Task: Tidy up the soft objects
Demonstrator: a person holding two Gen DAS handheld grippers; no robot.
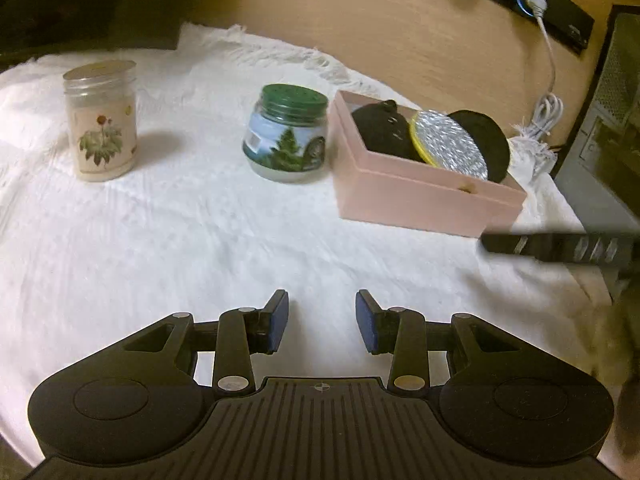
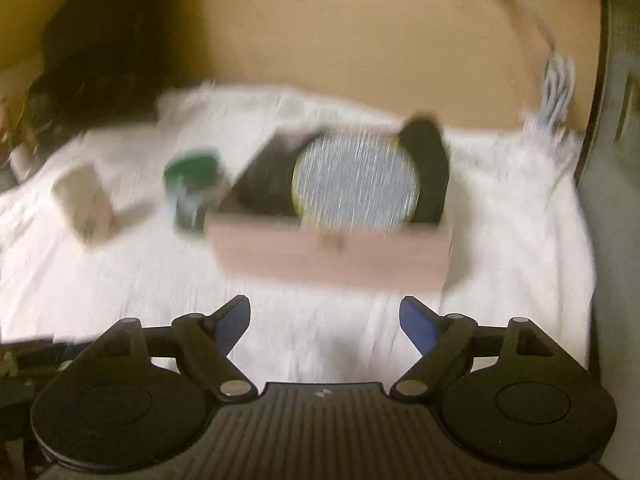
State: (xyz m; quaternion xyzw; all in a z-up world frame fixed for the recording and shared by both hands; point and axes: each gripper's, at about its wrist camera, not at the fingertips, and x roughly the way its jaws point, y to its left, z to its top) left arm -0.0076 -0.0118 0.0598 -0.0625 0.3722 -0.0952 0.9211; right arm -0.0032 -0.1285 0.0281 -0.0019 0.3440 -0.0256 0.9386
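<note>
A pink box (image 1: 420,190) (image 2: 332,252) stands on a white cloth (image 1: 180,232) (image 2: 140,280). Inside it lean a black plush (image 1: 380,130), a silver round pad with a yellow rim (image 1: 450,144) (image 2: 356,182) and a black round pad (image 1: 486,138) (image 2: 430,168). My left gripper (image 1: 322,320) hovers over bare cloth, short of the box and to its left, open with nothing between its blue pads. My right gripper (image 2: 325,320) faces the box front from a short way back, open wide and empty. The right wrist view is blurred. One dark finger of the right gripper (image 1: 560,246) shows at the right of the left wrist view.
A green-lidded glass jar (image 1: 286,136) (image 2: 192,192) stands just left of the box. A taller jar with a flower label (image 1: 102,120) (image 2: 82,200) stands further left. Behind is a tan wall with a black power strip (image 1: 536,0) and a coiled white cable (image 1: 544,116) (image 2: 558,84).
</note>
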